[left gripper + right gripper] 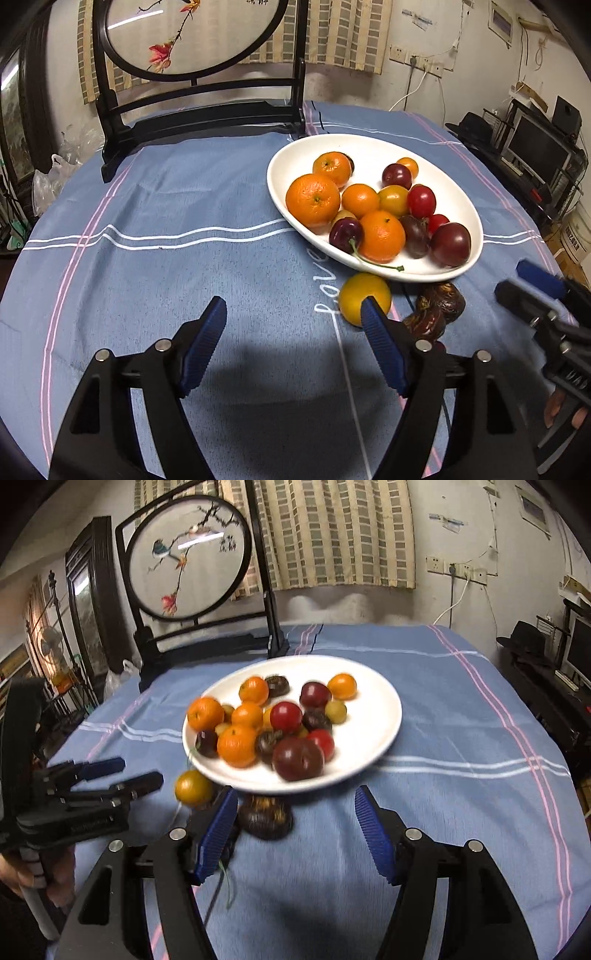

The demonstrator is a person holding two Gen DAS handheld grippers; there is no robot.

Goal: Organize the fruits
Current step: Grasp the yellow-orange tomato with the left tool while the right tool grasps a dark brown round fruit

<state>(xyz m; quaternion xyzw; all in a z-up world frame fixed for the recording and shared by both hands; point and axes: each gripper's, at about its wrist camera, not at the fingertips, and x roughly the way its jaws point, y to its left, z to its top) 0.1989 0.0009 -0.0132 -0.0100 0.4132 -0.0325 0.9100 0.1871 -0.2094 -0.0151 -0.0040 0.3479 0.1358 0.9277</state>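
A white oval plate (373,146) holds several oranges, plums and cherries; it also shows in the right wrist view (373,723). On the cloth in front of it lie a yellow-orange fruit (360,297) (192,787) and dark brown fruits (441,301) (264,818). My left gripper (293,314) is open and empty above the cloth, its right finger just in front of the yellow fruit. My right gripper (295,805) is open and empty, with a dark fruit between its fingertips, nearer the left one. Each gripper shows in the other's view (532,286) (136,773).
A blue striped tablecloth (166,206) covers the round table. A black-framed embroidered screen (192,37) stands at the table's back left. A shelf with a monitor (535,147) stands to the right, off the table.
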